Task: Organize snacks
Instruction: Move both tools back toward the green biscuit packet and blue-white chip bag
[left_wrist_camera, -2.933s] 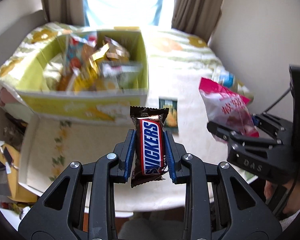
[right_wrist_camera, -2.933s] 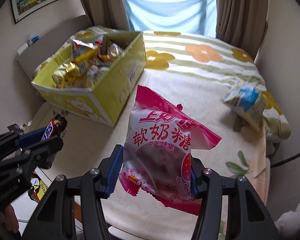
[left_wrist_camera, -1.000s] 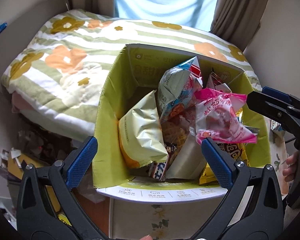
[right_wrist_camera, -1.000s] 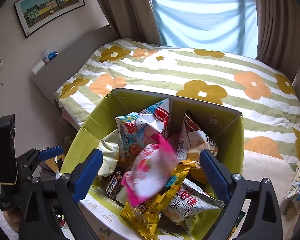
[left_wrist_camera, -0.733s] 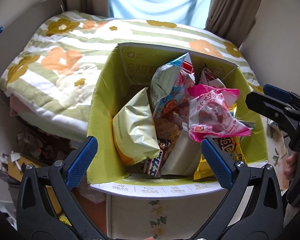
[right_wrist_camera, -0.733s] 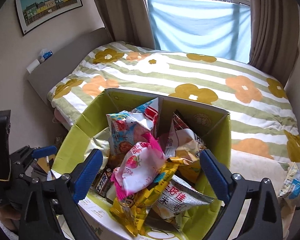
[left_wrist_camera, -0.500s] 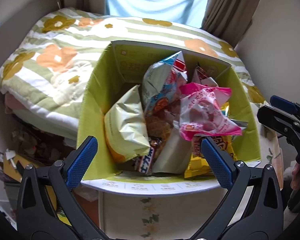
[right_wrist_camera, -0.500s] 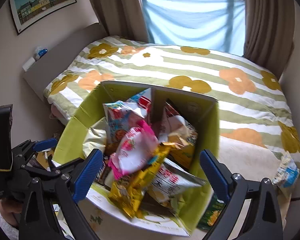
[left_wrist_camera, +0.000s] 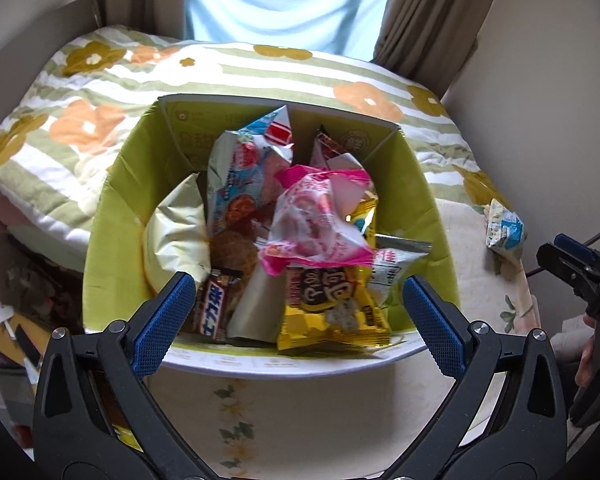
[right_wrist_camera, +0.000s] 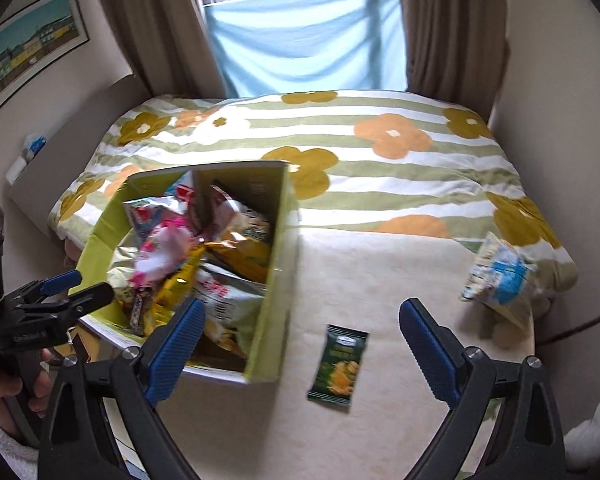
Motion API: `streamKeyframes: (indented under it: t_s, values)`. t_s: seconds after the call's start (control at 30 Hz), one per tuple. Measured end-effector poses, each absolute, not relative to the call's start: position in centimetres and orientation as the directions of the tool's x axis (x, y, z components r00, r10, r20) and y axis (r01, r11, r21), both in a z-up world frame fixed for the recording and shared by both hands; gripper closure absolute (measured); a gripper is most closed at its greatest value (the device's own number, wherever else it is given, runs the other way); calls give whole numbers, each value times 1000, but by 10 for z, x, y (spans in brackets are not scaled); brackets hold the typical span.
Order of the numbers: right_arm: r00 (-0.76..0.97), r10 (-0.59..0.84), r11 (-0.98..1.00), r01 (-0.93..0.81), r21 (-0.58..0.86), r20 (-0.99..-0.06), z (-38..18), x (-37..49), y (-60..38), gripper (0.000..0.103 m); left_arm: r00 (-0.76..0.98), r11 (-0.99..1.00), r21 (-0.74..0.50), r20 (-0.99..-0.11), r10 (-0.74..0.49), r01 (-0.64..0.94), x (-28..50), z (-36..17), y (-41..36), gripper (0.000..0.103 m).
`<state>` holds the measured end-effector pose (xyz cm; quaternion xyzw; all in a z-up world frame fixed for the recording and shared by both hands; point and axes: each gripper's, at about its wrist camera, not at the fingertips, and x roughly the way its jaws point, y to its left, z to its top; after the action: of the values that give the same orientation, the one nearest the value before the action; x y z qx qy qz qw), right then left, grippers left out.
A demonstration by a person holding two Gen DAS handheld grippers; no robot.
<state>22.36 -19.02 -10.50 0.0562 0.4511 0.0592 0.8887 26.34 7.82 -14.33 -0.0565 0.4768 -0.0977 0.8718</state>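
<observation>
Nearest the lens, the left gripper (left_wrist_camera: 296,320) stands with its blue pads spread wide and nothing between them, poised over the near rim of the green cardboard box (left_wrist_camera: 112,240); three seconds ago it carried a Snickers bar (left_wrist_camera: 214,310), which now lies upright among the packets at the box's near left corner. The right gripper (right_wrist_camera: 298,342) is likewise wide and empty, and it has swung away from the box toward the cream tablecloth (right_wrist_camera: 400,280), having let go of the pink candy bag (left_wrist_camera: 314,220). That bag has settled on top of the heap inside the box, resting above a yellow snack bag (left_wrist_camera: 332,312) and just beside a tall pale blue-and-white packet (left_wrist_camera: 240,172). So both carried snacks are delivered, and the box looks close to full. What remains loose sits in the right wrist view: a small dark green packet (right_wrist_camera: 339,366) flat on the cloth just right of the box, between the spread fingers, and farther off a blue-and-white crumpled bag (right_wrist_camera: 498,276) at the table's far right edge, possibly leaning on the flowered bedspread (right_wrist_camera: 380,160), though blur makes that unclear. The green packet looks the likely next pickup.
</observation>
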Motion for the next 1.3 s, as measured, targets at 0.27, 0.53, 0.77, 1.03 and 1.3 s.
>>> streamKeyframes:
  t_s: [0.27, 0.53, 0.77, 1.03, 1.3]
  values:
    - [606, 149, 988, -67, 136, -781, -105, 225, -267, 6, 549, 986, -168, -824, -138, -5, 232, -147, 26, 0]
    - [578, 187, 980, -165, 110, -795, -132, 235, -335, 6, 570, 988, -125, -820, -52, -90, 203, -163, -57, 0]
    - [559, 183, 971, -231, 60, -809, -164, 250, -388, 6, 555, 992, -90, -831, -28, -84, 185, -192, -122, 0]
    - [541, 198, 952, -304, 29, -818, -198, 270, -414, 6, 482, 998, -42, -874, -63, 55, 193, -246, -174, 0]
    - [494, 219, 949, -308, 67, -841, -228, 293, -423, 6, 432, 996, 4, -901, -36, 92, 227, -286, -192, 7]
